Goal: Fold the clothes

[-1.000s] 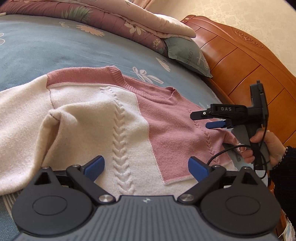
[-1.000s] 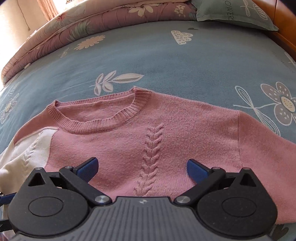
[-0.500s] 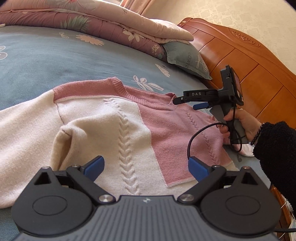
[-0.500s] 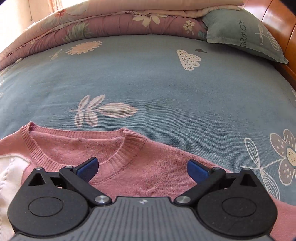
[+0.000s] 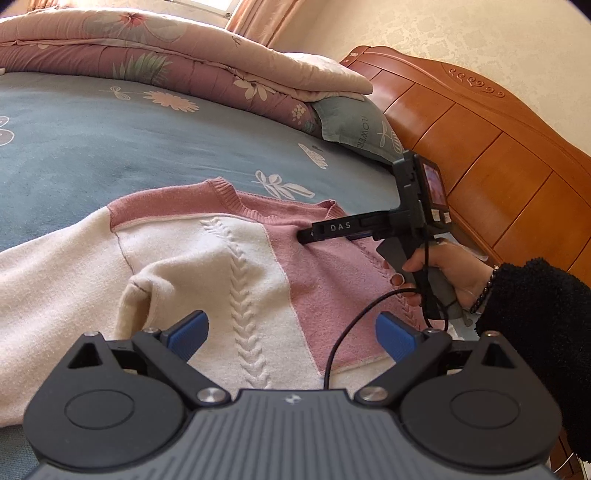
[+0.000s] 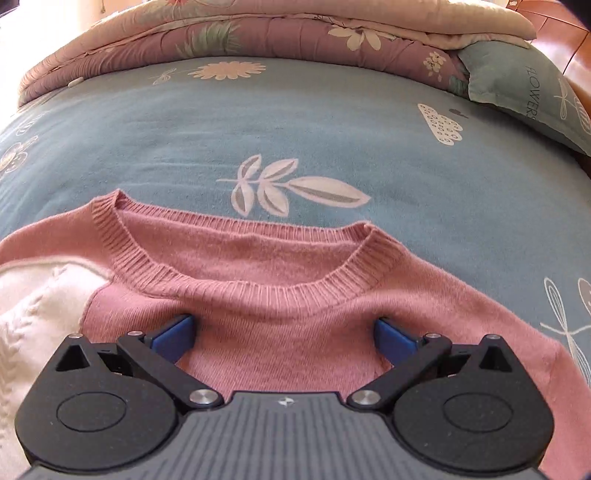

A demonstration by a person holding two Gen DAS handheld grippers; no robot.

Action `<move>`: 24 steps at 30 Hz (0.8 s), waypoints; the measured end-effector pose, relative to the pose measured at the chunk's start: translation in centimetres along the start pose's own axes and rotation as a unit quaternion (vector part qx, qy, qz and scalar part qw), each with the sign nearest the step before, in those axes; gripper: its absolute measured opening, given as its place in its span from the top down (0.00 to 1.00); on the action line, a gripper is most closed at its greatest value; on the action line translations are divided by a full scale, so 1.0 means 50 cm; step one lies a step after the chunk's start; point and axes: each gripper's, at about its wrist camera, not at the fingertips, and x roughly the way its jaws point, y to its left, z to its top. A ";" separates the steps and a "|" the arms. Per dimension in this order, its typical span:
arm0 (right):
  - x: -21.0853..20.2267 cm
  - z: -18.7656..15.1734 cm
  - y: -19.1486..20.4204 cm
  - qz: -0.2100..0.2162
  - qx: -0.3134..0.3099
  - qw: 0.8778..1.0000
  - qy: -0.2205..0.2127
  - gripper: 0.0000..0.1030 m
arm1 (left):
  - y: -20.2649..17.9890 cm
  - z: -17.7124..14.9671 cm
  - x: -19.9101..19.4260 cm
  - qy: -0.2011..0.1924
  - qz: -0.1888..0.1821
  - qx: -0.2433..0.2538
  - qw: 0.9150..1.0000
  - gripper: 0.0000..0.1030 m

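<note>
Right tongs [image 6: 283, 332] have dropped and pushed forward over the last second: a second ago they were back over the chest of the sweater [image 5: 229, 280], half a second ago raised toward the collar, now low on the pink panel just below the ribbed neckline [image 6: 258, 291]. Both blue pads sit spread wide, knit lying flat between them, nothing pinched. In the left wrist view the black nose of the right tongs [image 5: 314, 233] touches or nearly touches the pink knit just under the collar; contact can't be confirmed.

Left tongs [image 5: 291, 334] have barely moved, released too, pads wide apart, hovering over the cream half near the cable braid. Cream sleeve [image 5: 155, 284] lies folded in over the body.

Sweater lies front-up on the bed [image 6: 332, 140], collar toward the folded quilt [image 6: 258, 33] at the far edge, pink side toward the headboard [image 5: 498, 155].

Read: the right side is lining up a grab at the collar or shoulder, likely for the next fold of the pink half. Not clenched yet, so the fold itself is not started on that side. Risk: a wide-open pinch on flat knit may take only the top layer.
</note>
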 end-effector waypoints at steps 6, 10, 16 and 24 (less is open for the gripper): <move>0.010 0.044 -0.013 0.008 0.009 1.000 0.014 0.00 | 0.004 -0.001 -0.003 0.000 0.006 -0.003 1.000 0.06; -0.084 0.012 -0.041 0.030 -0.002 1.000 0.009 0.00 | -0.003 0.000 -0.019 -0.012 -0.003 0.000 1.000 0.06; -0.195 -0.076 -0.102 0.068 0.033 0.997 0.034 0.00 | -0.022 -0.005 -0.014 -0.007 -0.007 0.006 1.000 0.06; -0.153 -0.164 -0.138 0.034 0.092 0.994 0.051 0.00 | -0.043 -0.020 0.019 0.020 -0.006 0.024 1.000 0.06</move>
